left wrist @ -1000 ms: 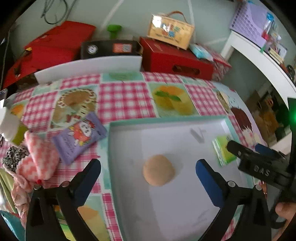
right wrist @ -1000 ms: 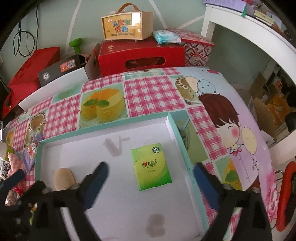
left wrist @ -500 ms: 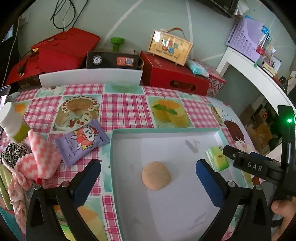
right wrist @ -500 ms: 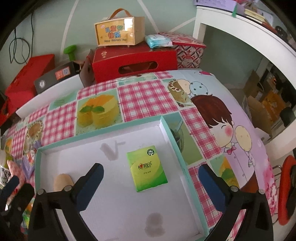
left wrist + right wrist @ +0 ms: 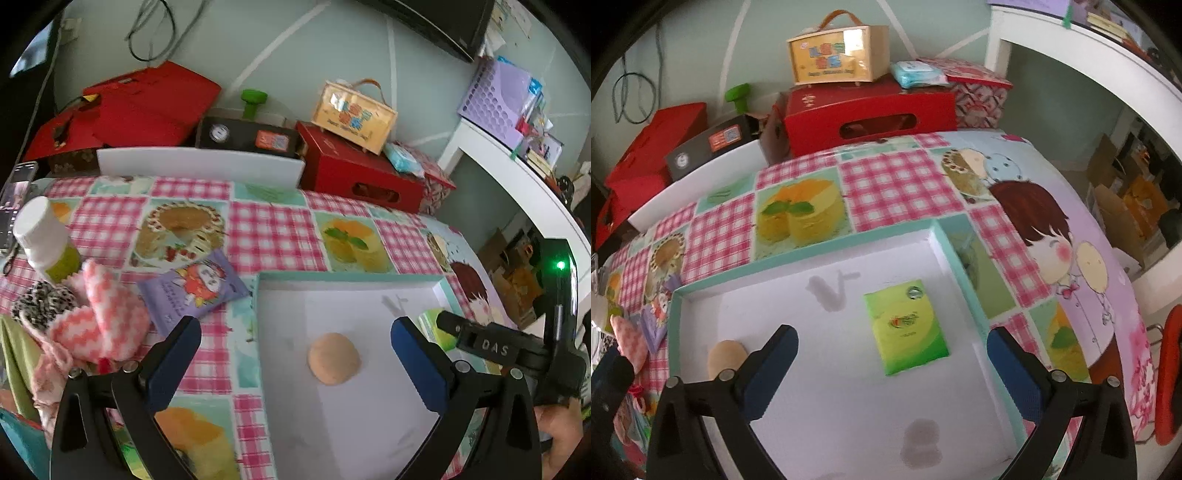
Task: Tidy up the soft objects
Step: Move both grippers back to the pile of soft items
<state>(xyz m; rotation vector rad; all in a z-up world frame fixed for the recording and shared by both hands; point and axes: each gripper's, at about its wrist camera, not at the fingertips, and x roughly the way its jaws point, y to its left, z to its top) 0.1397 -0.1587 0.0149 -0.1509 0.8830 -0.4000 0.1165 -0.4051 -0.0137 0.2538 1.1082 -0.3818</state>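
A shallow white tray with a teal rim (image 5: pixel 347 277) (image 5: pixel 945 236) lies on the patterned tablecloth. In it rest a round tan soft lump (image 5: pixel 334 359) (image 5: pixel 726 357) and a green tissue pack (image 5: pixel 906 325) (image 5: pixel 430 326). My left gripper (image 5: pixel 295 343) is open above the tray's left part, with the lump between and beyond its fingers. My right gripper (image 5: pixel 892 350) is open too, empty, hovering just short of the green pack. Left of the tray lie a purple snack packet (image 5: pixel 194 290), a pink-and-white zigzag cloth (image 5: pixel 107 319) and a leopard-print cloth (image 5: pixel 44 302).
A white-capped bottle (image 5: pixel 46 243) stands at the table's left edge. Red boxes (image 5: pixel 868 110), a black box (image 5: pixel 247 138) and a yellow handled case (image 5: pixel 352 118) line the back, behind a white board (image 5: pixel 199 166). A white shelf (image 5: pixel 1108 70) is on the right.
Both grippers have drawn back and risen a little, so the table looks farther away. The lump and the green pack lie where they were. Both grippers stay open.
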